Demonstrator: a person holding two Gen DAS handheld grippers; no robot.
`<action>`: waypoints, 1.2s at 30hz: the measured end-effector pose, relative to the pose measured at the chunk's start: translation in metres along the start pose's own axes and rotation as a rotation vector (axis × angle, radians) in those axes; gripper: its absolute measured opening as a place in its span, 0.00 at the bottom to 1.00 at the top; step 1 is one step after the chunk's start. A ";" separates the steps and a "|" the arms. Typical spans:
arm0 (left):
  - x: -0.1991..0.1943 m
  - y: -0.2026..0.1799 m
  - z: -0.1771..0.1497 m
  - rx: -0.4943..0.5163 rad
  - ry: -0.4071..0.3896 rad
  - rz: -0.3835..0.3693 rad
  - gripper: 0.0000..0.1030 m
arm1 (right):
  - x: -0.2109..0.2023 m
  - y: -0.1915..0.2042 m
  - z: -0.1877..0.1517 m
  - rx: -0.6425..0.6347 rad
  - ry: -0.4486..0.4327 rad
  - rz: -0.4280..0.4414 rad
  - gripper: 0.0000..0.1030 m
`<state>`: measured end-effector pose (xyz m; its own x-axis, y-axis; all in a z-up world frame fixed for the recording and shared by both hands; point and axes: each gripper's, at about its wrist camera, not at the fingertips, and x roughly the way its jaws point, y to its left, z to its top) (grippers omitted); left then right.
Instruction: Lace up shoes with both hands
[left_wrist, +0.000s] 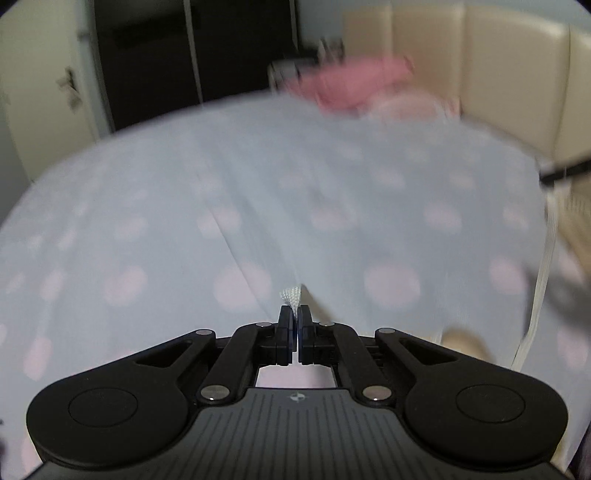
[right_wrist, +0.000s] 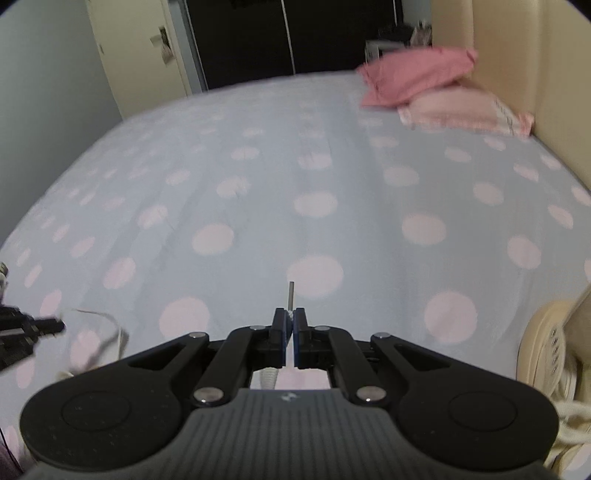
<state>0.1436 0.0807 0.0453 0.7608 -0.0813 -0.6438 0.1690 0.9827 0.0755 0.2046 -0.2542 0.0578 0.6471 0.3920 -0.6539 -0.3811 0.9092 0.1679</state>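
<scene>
The lace (left_wrist: 291, 295) was pinched at both ends, that was the picture. In the left wrist view the left claw (left_wrist: 295, 314) was clamped tight on a flat white woven bit of it, a short frayed stub poking out past the closed fingertips. A long white run of lace (left_wrist: 543, 273) hung down the right edge of that same view, blurred, beside a dark shape that could not be made out. Over in the right wrist view the right claw (right_wrist: 291, 317) was pressed together just as hard, gripping the lace right behind its aglet (right_wrist: 291, 295), which stuck straight out ahead like a little grey pin, with more white lace showing below between the claw's arms. The shoe (right_wrist: 546, 339) sat at the far right edge of that view, cream coloured, a row of eyelets showing and thick lace looped loose below it. At the left edge the other claw (right_wrist: 33, 326) peeked in, well apart, a thin strand trailing near it on the sheet. Everything was happening over a bed (right_wrist: 332, 166), pale blue with pink dots. Far back, a pink pillow (right_wrist: 417, 74) lay on a lighter pillow against a beige headboard (right_wrist: 528, 66), dark wardrobe doors (right_wrist: 288, 33) behind.
</scene>
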 end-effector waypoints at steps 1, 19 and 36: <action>-0.013 0.003 0.006 -0.012 -0.040 0.006 0.00 | -0.004 0.002 0.002 -0.002 -0.013 0.004 0.04; -0.201 -0.027 0.096 0.095 -0.418 0.000 0.00 | -0.176 0.087 0.070 -0.144 -0.408 0.097 0.04; -0.260 -0.058 0.145 0.171 -0.579 0.006 0.00 | -0.290 0.165 0.103 -0.312 -0.570 0.161 0.03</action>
<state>0.0268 0.0207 0.3193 0.9714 -0.2002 -0.1277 0.2254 0.9466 0.2304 0.0226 -0.2031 0.3511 0.7811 0.6103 -0.1323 -0.6199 0.7833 -0.0464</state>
